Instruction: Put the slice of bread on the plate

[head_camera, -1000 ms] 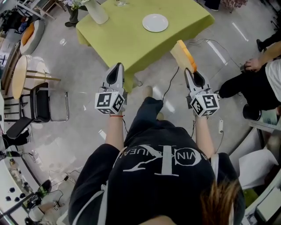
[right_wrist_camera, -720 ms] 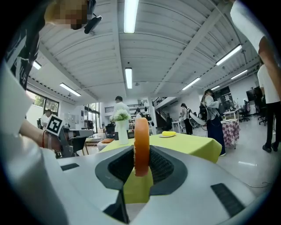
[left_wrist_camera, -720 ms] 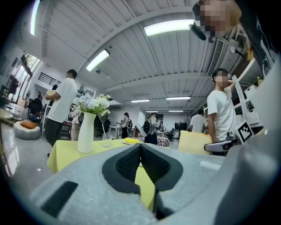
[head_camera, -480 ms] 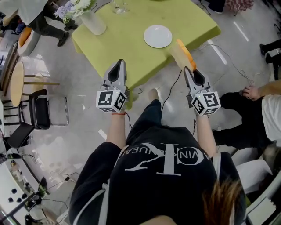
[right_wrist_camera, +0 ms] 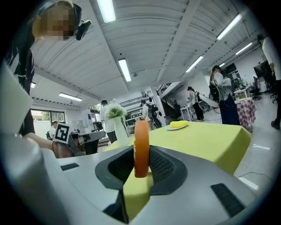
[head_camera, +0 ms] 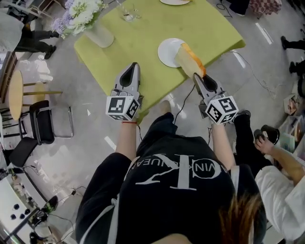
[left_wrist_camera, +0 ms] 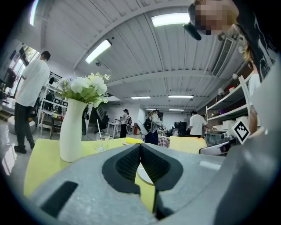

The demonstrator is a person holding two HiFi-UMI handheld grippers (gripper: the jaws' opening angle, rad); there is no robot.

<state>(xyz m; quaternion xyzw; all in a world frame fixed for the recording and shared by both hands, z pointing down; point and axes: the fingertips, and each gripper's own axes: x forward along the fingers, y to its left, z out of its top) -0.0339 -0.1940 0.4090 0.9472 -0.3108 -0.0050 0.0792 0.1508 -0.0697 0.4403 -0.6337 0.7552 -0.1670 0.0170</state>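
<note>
My right gripper (head_camera: 195, 76) (right_wrist_camera: 141, 163) is shut on the slice of bread (head_camera: 189, 58) (right_wrist_camera: 141, 147), which stands on edge between the pads with its orange crust toward the camera. The bread hangs over the near right edge of the white plate (head_camera: 168, 52) on the yellow-green table (head_camera: 143, 38). My left gripper (head_camera: 134, 67) (left_wrist_camera: 140, 163) is shut with nothing in it and points at the table's near edge, left of the plate (left_wrist_camera: 142, 173).
A white vase of flowers (head_camera: 93, 24) (left_wrist_camera: 73, 127) and a glass (head_camera: 127, 14) (left_wrist_camera: 103, 141) stand at the table's far left. A second plate (head_camera: 175, 2) with something yellow (right_wrist_camera: 179, 125) lies at the far side. Chairs (head_camera: 40, 121) stand left; a seated person (head_camera: 276, 181) is at right.
Both grippers have moved forward toward the table. The bread, earlier short of the table's edge, now hangs over the plate's near rim.
</note>
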